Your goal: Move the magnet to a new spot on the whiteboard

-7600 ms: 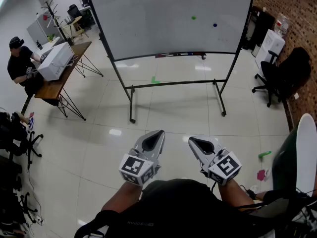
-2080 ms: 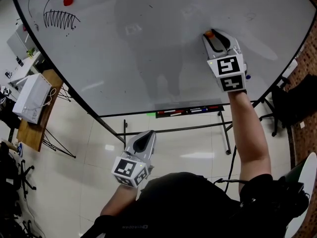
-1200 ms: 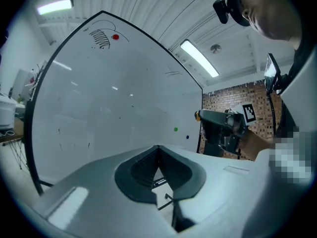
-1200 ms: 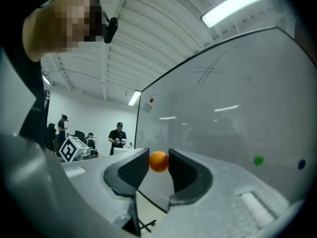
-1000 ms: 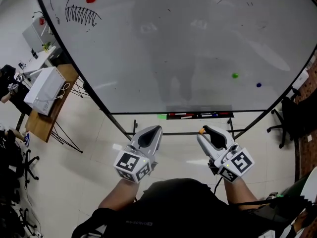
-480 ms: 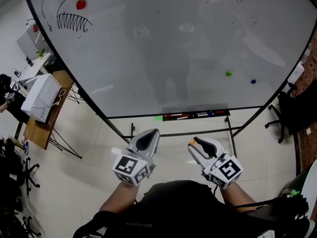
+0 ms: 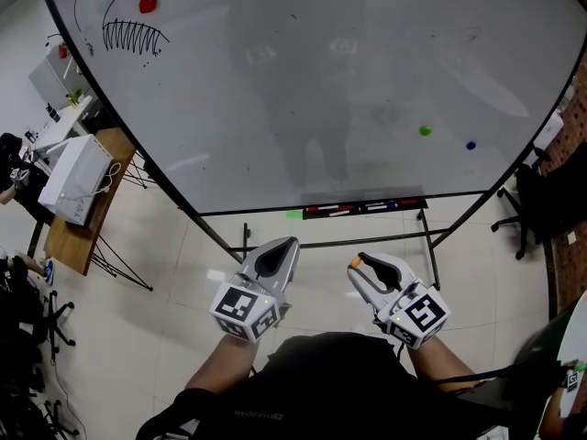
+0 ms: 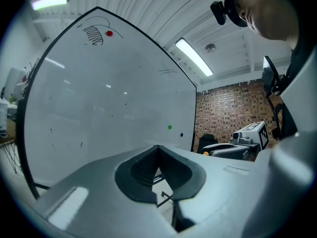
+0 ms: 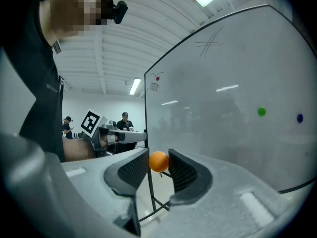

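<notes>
The whiteboard stands in front of me, and both grippers hang low before it. My right gripper is shut on a small orange magnet, which sits between its pads, off the board. My left gripper hangs beside it, its jaws meeting at the tips with nothing in them. A green magnet, a blue magnet and a red magnet stick to the board.
A marker tray runs along the board's lower edge above its metal stand. A wooden table with a white box stands at the left, with a seated person beyond it. An office chair is at the right.
My right gripper has taken the orange magnet off the board and come down beside the left one. In the last half second it has hardly moved. The left gripper stays put.
</notes>
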{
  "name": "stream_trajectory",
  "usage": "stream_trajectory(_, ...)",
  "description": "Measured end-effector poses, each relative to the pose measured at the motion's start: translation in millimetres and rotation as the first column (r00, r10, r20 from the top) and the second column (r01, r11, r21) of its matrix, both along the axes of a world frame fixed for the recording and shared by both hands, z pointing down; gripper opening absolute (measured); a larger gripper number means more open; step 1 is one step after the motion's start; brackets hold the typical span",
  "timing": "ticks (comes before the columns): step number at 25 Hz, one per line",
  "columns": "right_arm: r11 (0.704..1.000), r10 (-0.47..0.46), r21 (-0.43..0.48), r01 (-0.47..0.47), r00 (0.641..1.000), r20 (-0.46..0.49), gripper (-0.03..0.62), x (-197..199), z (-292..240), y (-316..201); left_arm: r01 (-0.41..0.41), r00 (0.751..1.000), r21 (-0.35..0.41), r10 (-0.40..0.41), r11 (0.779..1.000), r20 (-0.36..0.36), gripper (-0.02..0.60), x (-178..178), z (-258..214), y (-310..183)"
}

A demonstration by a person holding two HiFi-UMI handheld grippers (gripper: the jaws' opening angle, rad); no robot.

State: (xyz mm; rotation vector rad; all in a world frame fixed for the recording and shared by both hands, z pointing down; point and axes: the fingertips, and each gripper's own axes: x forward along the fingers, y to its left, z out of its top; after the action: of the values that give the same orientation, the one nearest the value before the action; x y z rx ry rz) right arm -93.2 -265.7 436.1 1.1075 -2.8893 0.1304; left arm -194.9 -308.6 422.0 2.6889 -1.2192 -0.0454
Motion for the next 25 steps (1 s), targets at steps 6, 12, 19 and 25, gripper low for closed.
stream_trajectory(6,1.0,0.002,-0.007,-0.002,1.0,-0.008,0.11,-3,2,1,-0.01,1.0,0.036,0.011,0.999,-0.019,0.017,-2,-6,3)
stream_trajectory(12,1.0,0.008,0.0,-0.008,1.0,-0.015,0.11,-7,0,0,-0.006,1.0,0.037,0.006,0.999,-0.01,0.017,-7,-7,3)
stream_trajectory(19,1.0,0.029,0.009,-0.029,0.999,-0.019,0.11,-19,-4,3,-0.02,1.0,0.033,0.021,0.999,-0.017,0.017,-16,-7,5)
stream_trajectory(25,0.993,0.117,0.003,-0.117,0.993,-0.019,0.11,-17,-12,14,-0.086,0.996,0.038,0.085,0.996,0.023,0.017,-14,9,9)
